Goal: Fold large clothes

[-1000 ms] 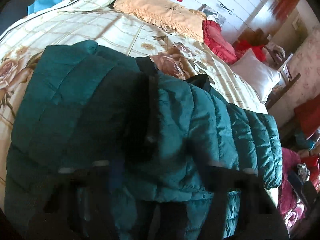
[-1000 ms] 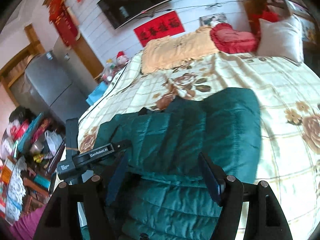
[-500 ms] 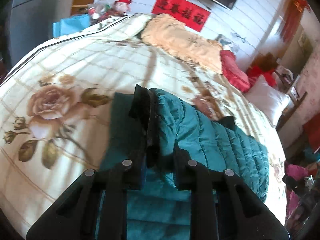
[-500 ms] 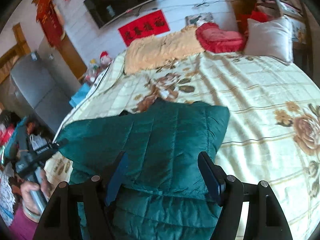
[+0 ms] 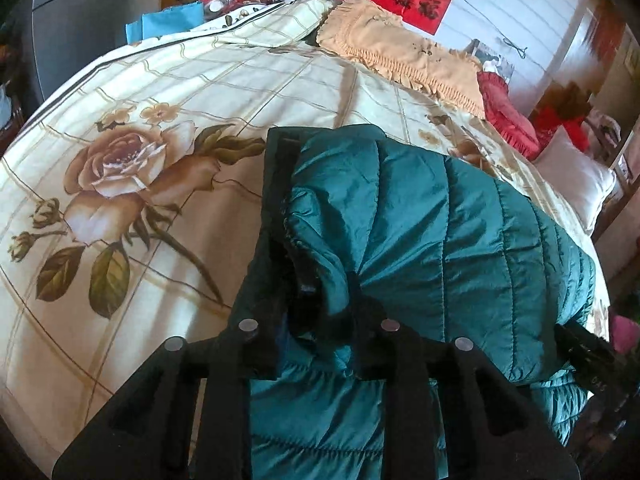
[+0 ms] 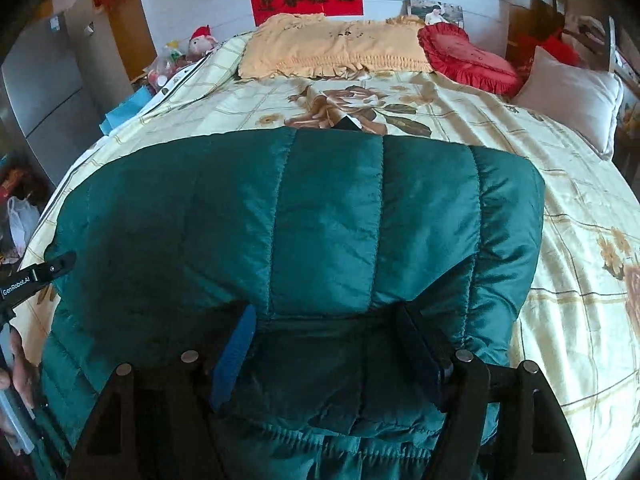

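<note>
Lying crosswise on the bed (image 6: 580, 216), the jacket (image 6: 320, 220) has left jaws pinching its edge, right jaws spread.

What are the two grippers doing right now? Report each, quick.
Left gripper: shut on the green jacket, pinching its dark edge.
Right gripper: open, fingers spread, nothing clamped between them.

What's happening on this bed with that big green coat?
A person is folding a teal puffer jacket on a floral bedspread, with a handheld gripper in each hand. The left gripper is shut on the jacket's dark-lined edge. The right gripper is open over the near part of the jacket, holding nothing.
</note>
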`<state>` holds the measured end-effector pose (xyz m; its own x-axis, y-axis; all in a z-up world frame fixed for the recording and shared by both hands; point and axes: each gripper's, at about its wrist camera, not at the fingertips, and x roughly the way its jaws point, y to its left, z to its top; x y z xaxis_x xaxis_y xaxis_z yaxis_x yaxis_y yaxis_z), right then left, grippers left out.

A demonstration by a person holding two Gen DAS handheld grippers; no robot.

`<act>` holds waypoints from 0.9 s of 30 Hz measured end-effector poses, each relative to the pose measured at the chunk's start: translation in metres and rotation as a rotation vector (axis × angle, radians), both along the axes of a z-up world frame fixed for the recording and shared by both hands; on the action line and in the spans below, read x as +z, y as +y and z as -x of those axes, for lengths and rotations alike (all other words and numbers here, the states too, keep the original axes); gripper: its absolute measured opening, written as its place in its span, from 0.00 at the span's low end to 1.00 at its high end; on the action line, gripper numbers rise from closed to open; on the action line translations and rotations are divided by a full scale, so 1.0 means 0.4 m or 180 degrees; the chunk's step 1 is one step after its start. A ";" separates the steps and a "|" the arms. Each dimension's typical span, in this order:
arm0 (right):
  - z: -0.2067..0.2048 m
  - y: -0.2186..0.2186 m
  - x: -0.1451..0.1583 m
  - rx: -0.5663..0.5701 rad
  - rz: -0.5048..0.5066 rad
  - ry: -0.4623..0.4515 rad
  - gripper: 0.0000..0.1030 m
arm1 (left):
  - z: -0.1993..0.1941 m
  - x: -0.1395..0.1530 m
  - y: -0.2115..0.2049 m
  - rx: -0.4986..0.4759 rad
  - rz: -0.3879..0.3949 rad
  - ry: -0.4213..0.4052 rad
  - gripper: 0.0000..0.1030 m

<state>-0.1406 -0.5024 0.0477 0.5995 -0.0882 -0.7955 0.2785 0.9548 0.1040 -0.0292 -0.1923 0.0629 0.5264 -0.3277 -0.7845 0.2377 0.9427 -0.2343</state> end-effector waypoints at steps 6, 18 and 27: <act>0.069 -0.021 0.100 -0.0034 -0.0129 -0.0332 0.68 | 0.021 0.087 0.035 0.0088 0.0032 -0.0195 0.48; -0.057 0.011 0.069 -0.0040 0.0099 -0.0202 0.69 | -0.023 0.051 -0.096 -0.0022 -0.0430 -0.0330 0.58; -0.132 -0.037 -0.022 -0.0153 0.0106 -0.0118 0.74 | -0.076 -0.036 -0.128 0.0032 -0.0597 -0.0280 0.74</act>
